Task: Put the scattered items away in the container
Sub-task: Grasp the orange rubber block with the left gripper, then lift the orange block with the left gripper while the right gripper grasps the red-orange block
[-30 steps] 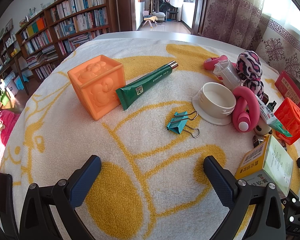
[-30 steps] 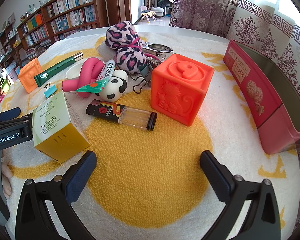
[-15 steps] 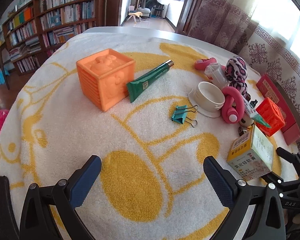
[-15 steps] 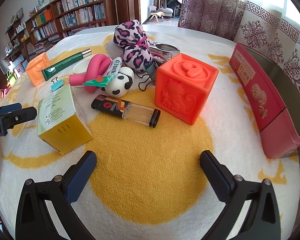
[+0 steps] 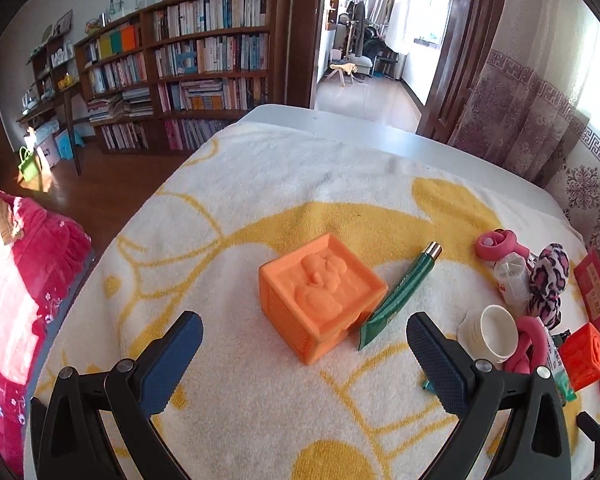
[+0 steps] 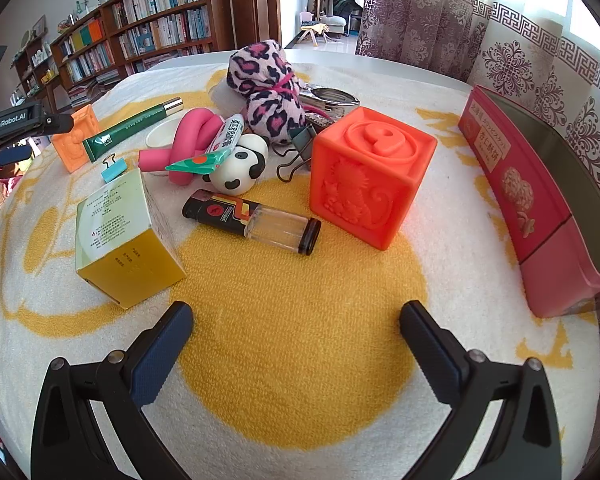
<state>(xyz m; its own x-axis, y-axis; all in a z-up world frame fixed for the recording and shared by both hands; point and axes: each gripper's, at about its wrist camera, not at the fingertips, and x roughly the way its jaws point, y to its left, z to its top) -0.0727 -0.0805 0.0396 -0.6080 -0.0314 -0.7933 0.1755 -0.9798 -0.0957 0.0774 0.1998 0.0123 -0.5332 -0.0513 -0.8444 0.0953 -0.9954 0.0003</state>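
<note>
Presently both the left gripper (image 5: 300, 356) and right gripper (image 6: 296, 344) are held open, empty; the orange block (image 5: 320, 296) could be nudged against the green tube (image 5: 400, 296) if approached off-centre.

Both grippers same build: black plastic frames, silver screws at the joints, fingers (image 5: 176, 356) with dark blue ribbed pads. Left gripper (image 6: 16, 124) body carries white "GenRobot.AI" lettering.
</note>
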